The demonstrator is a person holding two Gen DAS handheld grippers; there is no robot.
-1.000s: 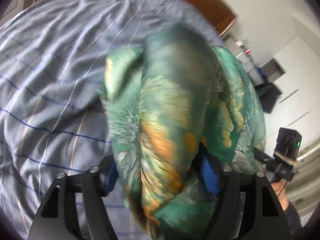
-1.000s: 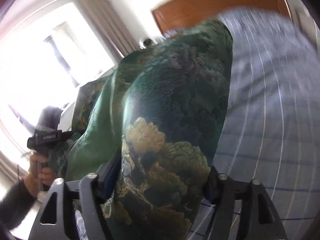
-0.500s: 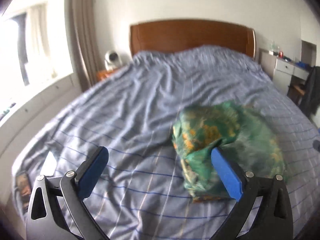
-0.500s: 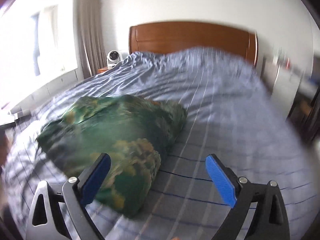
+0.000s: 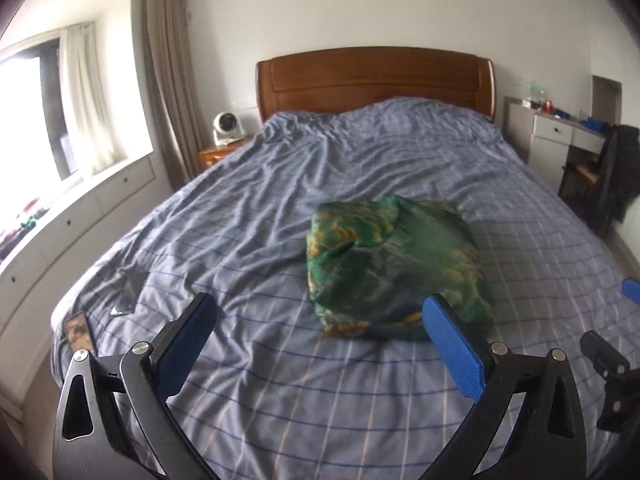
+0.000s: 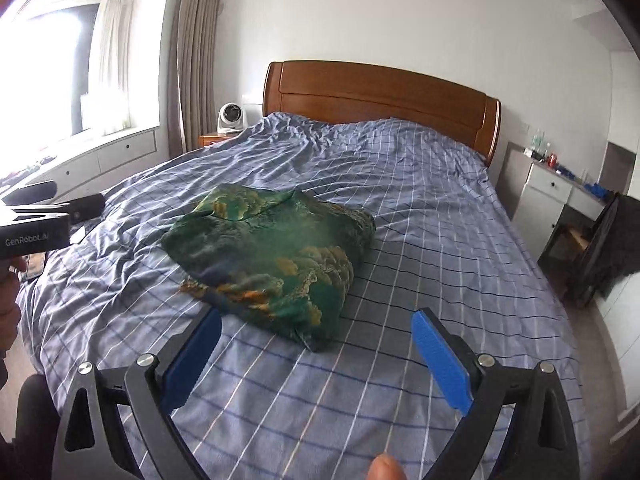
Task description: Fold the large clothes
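A green garment with orange and gold print (image 5: 394, 268) lies in a folded bundle on the blue striped bedspread (image 5: 248, 216). It also shows in the right wrist view (image 6: 276, 258). My left gripper (image 5: 320, 320) is open and empty, held back from the bundle's near edge. My right gripper (image 6: 318, 334) is open and empty, just in front of the bundle's near corner. The left gripper's body (image 6: 36, 224) shows at the left edge of the right wrist view.
A wooden headboard (image 5: 374, 78) stands at the far end. A nightstand with a small white fan (image 5: 227, 128) is at the left, a white desk (image 5: 560, 136) and dark chair at the right. A phone (image 5: 78, 330) and a dark flat item (image 5: 128, 292) lie at the bed's left corner.
Both grippers let go of the garment and opened. It dropped onto the bed as a bundle, and both grippers pulled back from it.
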